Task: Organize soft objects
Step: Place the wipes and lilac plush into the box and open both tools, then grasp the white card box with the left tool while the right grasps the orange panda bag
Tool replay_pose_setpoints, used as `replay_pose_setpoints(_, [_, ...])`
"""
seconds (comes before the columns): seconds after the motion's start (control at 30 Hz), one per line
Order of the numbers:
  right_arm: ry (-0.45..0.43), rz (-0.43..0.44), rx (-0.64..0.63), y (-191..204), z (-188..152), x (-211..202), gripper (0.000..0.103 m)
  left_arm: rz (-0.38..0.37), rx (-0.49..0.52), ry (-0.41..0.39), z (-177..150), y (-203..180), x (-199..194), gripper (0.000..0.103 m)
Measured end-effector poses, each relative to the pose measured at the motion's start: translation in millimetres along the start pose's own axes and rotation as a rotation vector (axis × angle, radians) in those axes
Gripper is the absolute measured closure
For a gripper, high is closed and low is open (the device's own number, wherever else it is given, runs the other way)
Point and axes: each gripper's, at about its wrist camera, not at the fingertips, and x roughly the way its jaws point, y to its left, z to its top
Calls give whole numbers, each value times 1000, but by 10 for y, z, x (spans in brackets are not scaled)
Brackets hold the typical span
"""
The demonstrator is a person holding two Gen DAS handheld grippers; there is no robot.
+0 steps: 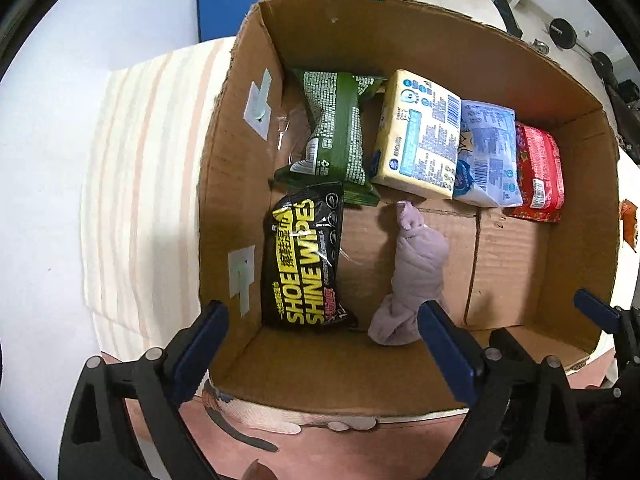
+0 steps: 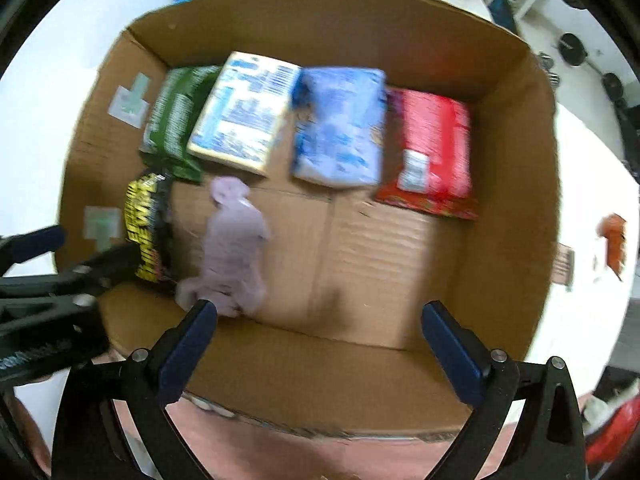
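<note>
Left wrist view looking down into cardboard box (image 1: pixel 440 40), left claw (image 1: pixel 324 320) hanging wide and empty, right claw (image 2: pixel 320 320) likewise, purple rolled cloth (image 1: pixel 416 268) lying at lower centre beside black wipes pack (image 1: pixel 304 264).

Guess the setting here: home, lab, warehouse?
Probably a home room, though that's uncertain. The cardboard box sits on striped fabric like bedding, and dumbbell-like weights lie on the floor behind. Box holds household packs like shoe shine wipes.

Motion blur is smearing the right wrist view, leaving print on the blue pack (image 2: pixel 338 128) and red pack (image 2: pixel 434 152) unreadable.
</note>
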Motion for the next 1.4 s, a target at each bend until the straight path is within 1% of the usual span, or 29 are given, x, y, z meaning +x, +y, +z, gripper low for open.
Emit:
replay_pose_setpoints(0.1, [-7,-4,19,-94,-90,-32,0,-20,-8,-13,-89,-1,-11,6])
replay_pose_setpoints(0.2, [-31,-5,35,-205,-184,-126,0,-24,-13,-41,-196,-55,-87,6])
replay_pose_setpoints(0.23, [-40,-6,37,-148,-230,-101,0,-23,-15,-51,-235,-78,-110,6])
replay_pose_setpoints(0.43, [-118,0,48,-312,-511,-466,0,-39,-26,-130,-554,-140,-459,6])
replay_pose_setpoints(0.5, [-147,4,41,-366,-664,-646,0,-45,-20,-155,-665,-174,-594,6])
replay_pose_setpoints(0.63, [-196,7,32,-402,-870,-771,0,-56,-7,-209,-908,-271,-865,6])
replay_pose_setpoints(0.73, [-231,25,31,-475,-1048,-947,0,-73,2,-243,-1052,-356,-1062,6])
replay_pose_setpoints(0.8, [-254,29,29,-526,-1159,-1056,0,-76,15,-251,-1121,-442,-1163,6])
replay_pose_setpoints(0.97, [-290,75,45,-696,-1376,-1255,0,-72,54,-279,-1196,-698,-1343,6])
replay_pose_setpoints(1.1, [-308,149,86,-969,-1475,-1361,0,-45,109,-334,-1185,-1016,-1553,6])
replay_pose_setpoints(1.17, [-313,175,117,-1185,-1506,-1398,0,1,169,-377,-1144,-1279,-1645,6])
replay_pose_setpoints(1.23, [-312,175,142,-1401,-1525,-1417,0,42,245,-407,-1062,-1596,-1691,6])
replay_pose_setpoints(1.3, [-295,174,183,-1739,-1555,-1407,0,38,336,-412,-948,-1956,-1679,6])
replay_pose_setpoints(1.33, [-289,171,200,-1876,-1560,-1391,0,36,381,-404,-879,-2140,-1649,6])
replay_pose_setpoints(1.37, [-280,152,228,-2101,-1584,-1366,0,39,416,-394,-812,-2290,-1610,6])
replay_pose_setpoints(1.4, [-268,140,251,-2277,-1594,-1337,0,51,471,-377,-719,-2521,-1539,6])
